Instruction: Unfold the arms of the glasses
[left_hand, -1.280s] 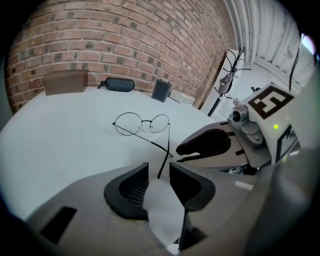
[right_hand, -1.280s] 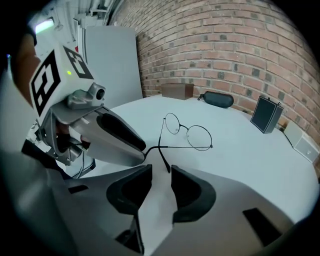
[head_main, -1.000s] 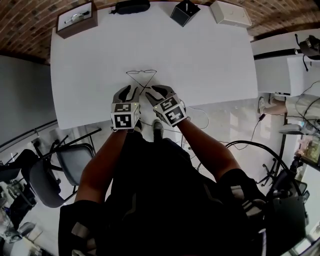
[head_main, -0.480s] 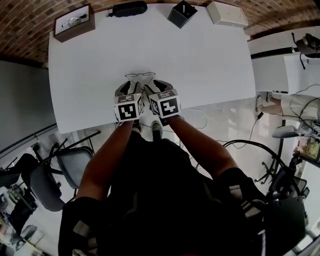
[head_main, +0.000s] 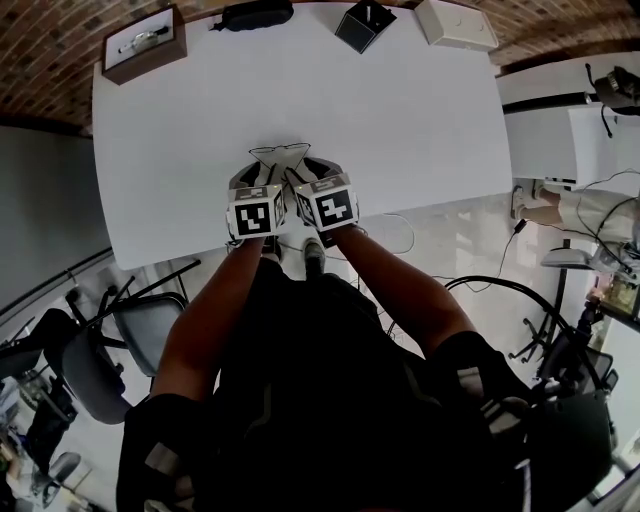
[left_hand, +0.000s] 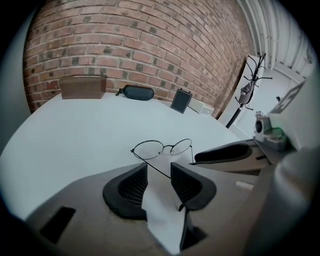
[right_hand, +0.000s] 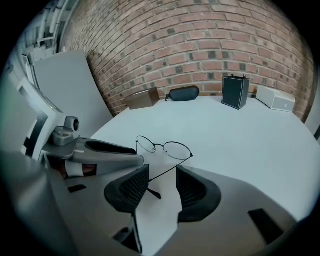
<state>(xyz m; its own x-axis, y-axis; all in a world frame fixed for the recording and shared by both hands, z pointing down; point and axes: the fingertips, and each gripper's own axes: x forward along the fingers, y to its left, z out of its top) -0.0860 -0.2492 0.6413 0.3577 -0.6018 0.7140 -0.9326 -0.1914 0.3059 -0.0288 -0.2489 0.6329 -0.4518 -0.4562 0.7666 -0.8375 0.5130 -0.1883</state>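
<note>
White tabletop (head_main: 400, 110) below a brick wall (left_hand: 140, 45) is hosting the work. The left gripper (left_hand: 159, 170) has just been opening its jaws and is now standing spread. One thin arm (left_hand: 153, 165) of the glasses (left_hand: 162, 148) is running between its pads (left_hand: 131, 185) without being pinched. The right gripper (right_hand: 162, 175) has been widening too and is straddling the other arm (right_hand: 170, 169), not pressing it. Compared with a second ago, both are sitting closer to the frame, side by side. The glasses are lying on the table just beyond the jaws, their arms crossing toward the person. Judging by this, the grasp is about to begin and the unfolding is not yet done.
</note>
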